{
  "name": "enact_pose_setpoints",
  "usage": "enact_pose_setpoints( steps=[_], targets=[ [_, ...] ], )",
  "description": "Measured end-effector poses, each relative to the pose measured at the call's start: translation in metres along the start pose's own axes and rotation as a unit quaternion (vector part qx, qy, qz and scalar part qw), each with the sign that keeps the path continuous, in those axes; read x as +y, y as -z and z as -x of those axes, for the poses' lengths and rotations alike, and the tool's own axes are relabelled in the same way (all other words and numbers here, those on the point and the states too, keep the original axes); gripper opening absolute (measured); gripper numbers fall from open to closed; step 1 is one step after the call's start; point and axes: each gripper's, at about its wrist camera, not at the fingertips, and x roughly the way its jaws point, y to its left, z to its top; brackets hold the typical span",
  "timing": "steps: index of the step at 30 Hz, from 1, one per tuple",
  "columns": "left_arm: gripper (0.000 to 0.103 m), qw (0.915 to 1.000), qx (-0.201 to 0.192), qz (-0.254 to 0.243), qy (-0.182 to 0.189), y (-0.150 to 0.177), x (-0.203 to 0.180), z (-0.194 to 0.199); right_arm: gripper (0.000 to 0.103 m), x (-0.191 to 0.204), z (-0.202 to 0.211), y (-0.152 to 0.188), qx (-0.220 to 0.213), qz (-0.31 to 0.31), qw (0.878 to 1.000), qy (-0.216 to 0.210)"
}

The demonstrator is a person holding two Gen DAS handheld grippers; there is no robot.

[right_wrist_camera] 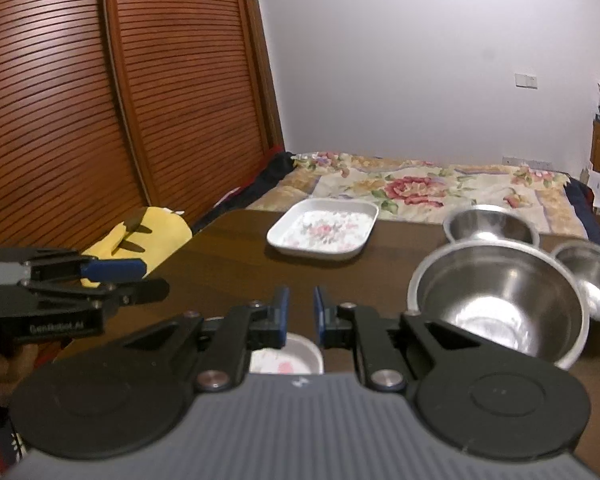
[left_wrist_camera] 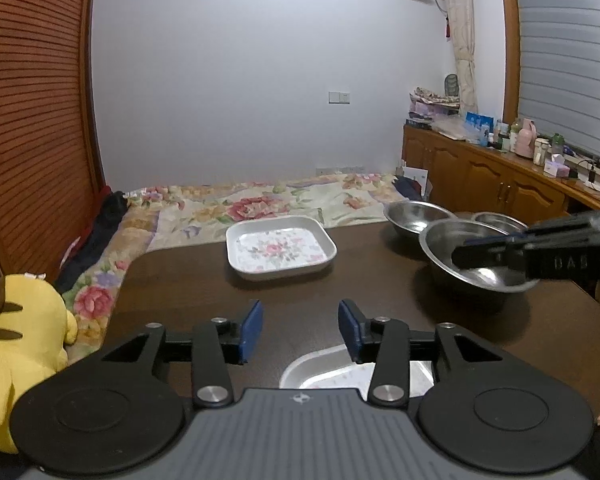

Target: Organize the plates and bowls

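Observation:
A white square floral plate (left_wrist_camera: 281, 253) sits at the far side of the dark wooden table (left_wrist_camera: 188, 280); it also shows in the right wrist view (right_wrist_camera: 324, 231). A second floral plate (left_wrist_camera: 324, 370) lies right under my left gripper (left_wrist_camera: 300, 330), which is open and empty. Three steel bowls stand at the right: a large one (right_wrist_camera: 496, 300), one behind it (right_wrist_camera: 490, 224) and a small one (right_wrist_camera: 596, 280). My right gripper (right_wrist_camera: 301, 314) is open with a narrow gap, empty, above the near plate (right_wrist_camera: 288, 360).
A yellow plush toy (left_wrist_camera: 16, 344) sits off the table's left edge. A bed with a floral cover (left_wrist_camera: 260, 204) lies behind the table. A slatted wooden wardrobe (right_wrist_camera: 100, 100) stands at the left, and a cluttered wooden cabinet (left_wrist_camera: 500, 176) at the right.

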Motion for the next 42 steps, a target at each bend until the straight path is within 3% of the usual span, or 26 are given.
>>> enact_pose_setpoints(
  steps=[11, 14, 19, 24, 31, 42],
  targets=[
    [0.049, 0.9998, 0.002, -0.003, -0.02, -0.043, 0.028, -0.05, 0.018, -0.016, -0.049, -0.062, 0.034, 0.036, 0.999, 0.005],
    [0.054, 0.9996, 0.008, -0.002, -0.027, -0.051, 0.038, -0.067, 0.048, -0.023, -0.068, -0.069, 0.045, 0.016, 0.999, 0.008],
    [0.054, 0.9992, 0.029, 0.004, -0.028, -0.057, 0.053, -0.103, 0.048, -0.029, -0.103, -0.077, 0.073, 0.014, 0.997, 0.008],
    [0.043, 0.998, 0.057, 0.007, -0.027, -0.055, 0.062, -0.137, 0.043, -0.039, -0.138, -0.076, 0.107, -0.005, 0.994, 0.017],
    [0.043, 0.9964, 0.079, 0.022, -0.021, -0.048, 0.075, -0.176, 0.039, -0.05, -0.182, -0.068, 0.152, -0.019, 0.987, 0.055],
    [0.041, 0.9937, 0.097, 0.052, -0.019, -0.045, 0.091, -0.202, 0.036, -0.057, -0.205, -0.068, 0.178, -0.039, 0.981, 0.073]
  ],
)
